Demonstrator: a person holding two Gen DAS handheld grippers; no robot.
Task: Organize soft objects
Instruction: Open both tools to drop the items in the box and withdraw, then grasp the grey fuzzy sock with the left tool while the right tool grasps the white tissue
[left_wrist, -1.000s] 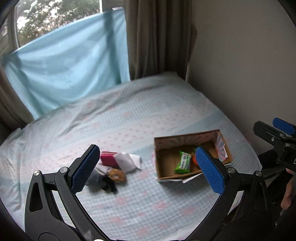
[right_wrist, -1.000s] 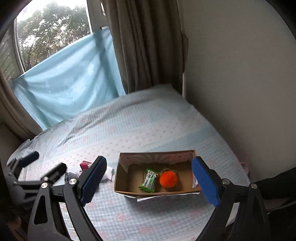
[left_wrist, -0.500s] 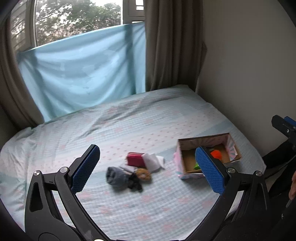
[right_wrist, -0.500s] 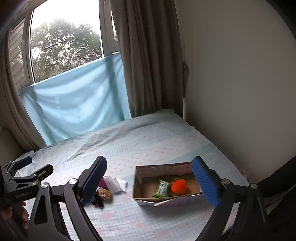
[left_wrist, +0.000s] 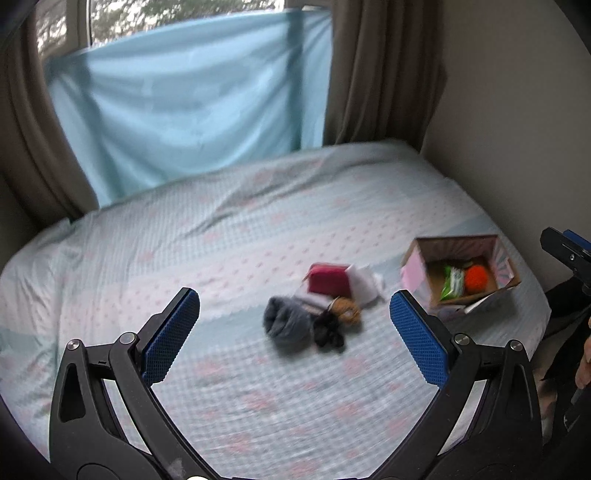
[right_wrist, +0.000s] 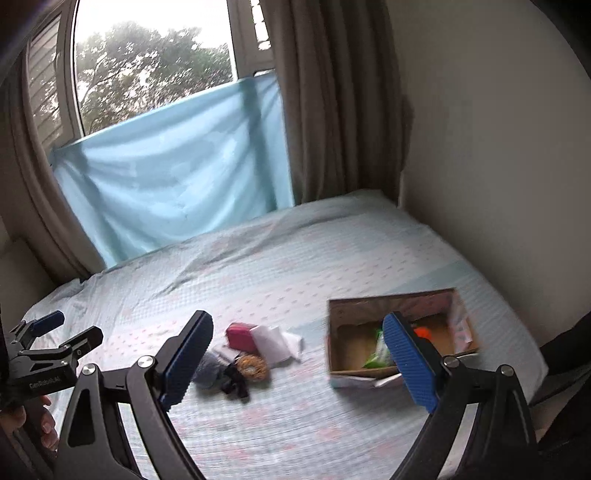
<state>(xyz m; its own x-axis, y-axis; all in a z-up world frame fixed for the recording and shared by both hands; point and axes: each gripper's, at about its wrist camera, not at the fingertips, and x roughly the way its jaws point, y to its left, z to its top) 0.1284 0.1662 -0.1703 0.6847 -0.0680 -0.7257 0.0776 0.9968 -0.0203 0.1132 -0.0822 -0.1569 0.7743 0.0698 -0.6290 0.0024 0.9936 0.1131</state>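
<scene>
The bed (left_wrist: 221, 236) has lots of bare sheet, with a wall on the right. The left gripper (left_wrist: 294, 332) and right gripper (right_wrist: 297, 360) gape wide, holding nothing. The soft pile (left_wrist: 317, 310) lies ahead between the left pads, beside the box (left_wrist: 413, 266).

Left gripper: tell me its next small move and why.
Probably lower the left gripper onto the grey bundle in the loose pile. Its jaws are open and empty, the pile still lies on the bed, and the box already holds two items.
</scene>
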